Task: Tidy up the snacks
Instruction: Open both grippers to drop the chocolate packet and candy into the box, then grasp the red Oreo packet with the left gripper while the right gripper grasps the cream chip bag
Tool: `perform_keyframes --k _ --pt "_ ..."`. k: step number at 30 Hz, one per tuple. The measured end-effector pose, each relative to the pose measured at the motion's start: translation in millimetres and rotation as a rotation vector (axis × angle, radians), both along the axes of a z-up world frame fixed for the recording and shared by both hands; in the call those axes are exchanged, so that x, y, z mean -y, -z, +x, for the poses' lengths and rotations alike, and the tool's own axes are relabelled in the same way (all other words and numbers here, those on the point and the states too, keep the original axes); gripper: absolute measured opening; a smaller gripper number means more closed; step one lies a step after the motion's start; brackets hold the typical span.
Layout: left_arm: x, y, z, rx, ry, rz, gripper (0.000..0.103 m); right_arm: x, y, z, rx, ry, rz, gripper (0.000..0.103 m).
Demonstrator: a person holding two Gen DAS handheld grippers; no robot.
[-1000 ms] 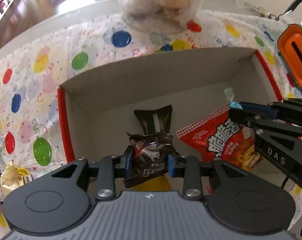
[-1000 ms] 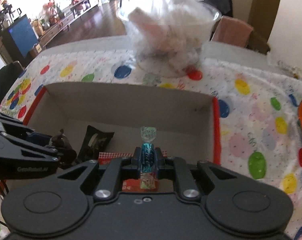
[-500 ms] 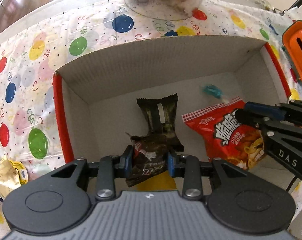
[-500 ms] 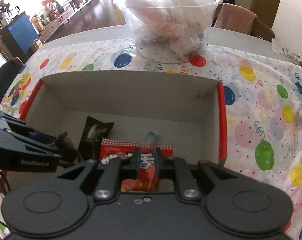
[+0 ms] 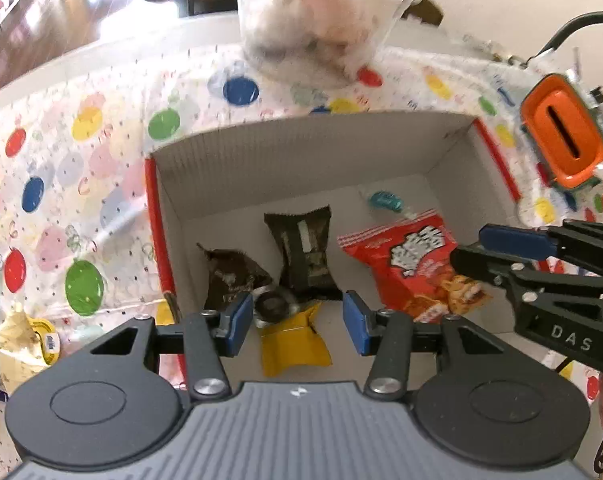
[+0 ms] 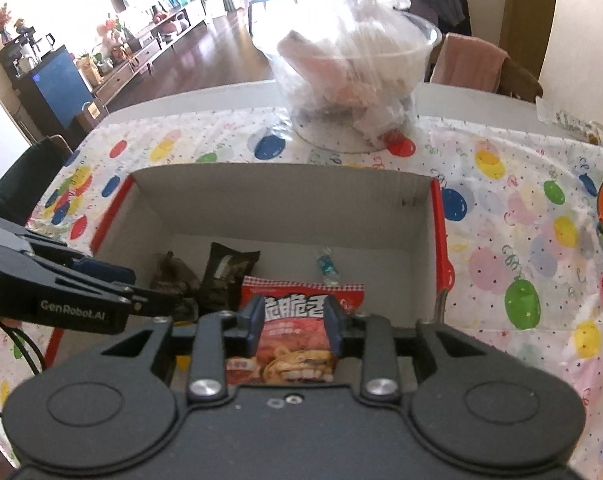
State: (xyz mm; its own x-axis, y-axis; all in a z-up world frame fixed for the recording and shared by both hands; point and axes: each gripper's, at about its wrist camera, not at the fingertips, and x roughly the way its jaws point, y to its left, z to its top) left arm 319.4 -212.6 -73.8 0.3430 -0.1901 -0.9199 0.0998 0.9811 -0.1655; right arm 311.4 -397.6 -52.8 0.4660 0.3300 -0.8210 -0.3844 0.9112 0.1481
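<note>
An open cardboard box [image 5: 151, 216] with red edges holds the snacks. My left gripper [image 5: 297, 326] hangs over its near left part, jaws opening, pads pressing on nothing. A crumpled brown chocolate wrapper [image 5: 229, 276] lies loose on the box floor just left of it. Beside that are a dark packet [image 5: 301, 248], a yellow packet [image 5: 293, 344], a red snack bag [image 5: 413, 264] and a teal candy [image 5: 385, 201]. My right gripper [image 6: 293, 318] is over the red snack bag [image 6: 301, 340], jaws opening and holding nothing. The teal candy [image 6: 327, 266] lies behind the bag.
A clear plastic bowl [image 5: 329, 32] stuffed with bags stands behind the box on the balloon-print tablecloth [image 5: 81, 184]. An orange device [image 5: 561, 140] sits at the right. More wrapped snacks [image 5: 21, 340] lie on the table left of the box.
The left gripper let go of the brown wrapper, which now lies in the box. The right gripper released the teal candy into the box. Both jaws spread and both grippers lifted.
</note>
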Motion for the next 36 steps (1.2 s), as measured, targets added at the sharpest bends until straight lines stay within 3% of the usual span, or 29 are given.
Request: perform_keyframes --k 7,9,13,16,19,23,26,31,36 --pt "-12.0 -31.6 -29.5 0.124 0.017 -0.011 0.049 -7.9 -22.1 -21.6 0.059 -0.002 0.046 0.051" --pt "-18.5 -39.4 -38.5 0.155 0.019 -0.010 0.056 -11.6 -29.3 -28.8 0.083 -0.003 0.056 0.061" --pt "-32.3 -52.2 -56.2 0.218 0.023 -0.018 0.058 -21.7 -41.3 -43.8 0.114 -0.014 0.071 0.064" --pt "-44.9 -61.9 -72.5 0.268 0.021 -0.016 0.060 -31.6 -48.5 -55.1 0.140 -0.023 0.081 0.074" --pt "-60.2 -69.4 -88.9 0.319 0.011 -0.009 0.070 -43.7 -54.9 -66.8 0.161 -0.030 0.094 0.084" --pt "-82.9 -76.0 -109.6 0.373 -0.006 0.003 0.071 -64.6 -58.9 -78.4 0.170 -0.040 0.105 0.094" --pt "-102.5 -78.1 -123.7 0.396 -0.024 0.001 0.078 -82.3 -59.2 -86.6 0.171 -0.057 0.113 0.097" --pt "-138.8 -78.1 -143.0 0.420 -0.071 0.018 0.081 -117.8 -58.3 -101.6 0.189 -0.101 0.121 0.103" --pt "-176.4 -74.1 -159.5 0.436 -0.106 0.035 0.084 -157.0 -50.6 -111.8 0.181 -0.131 0.086 0.103"
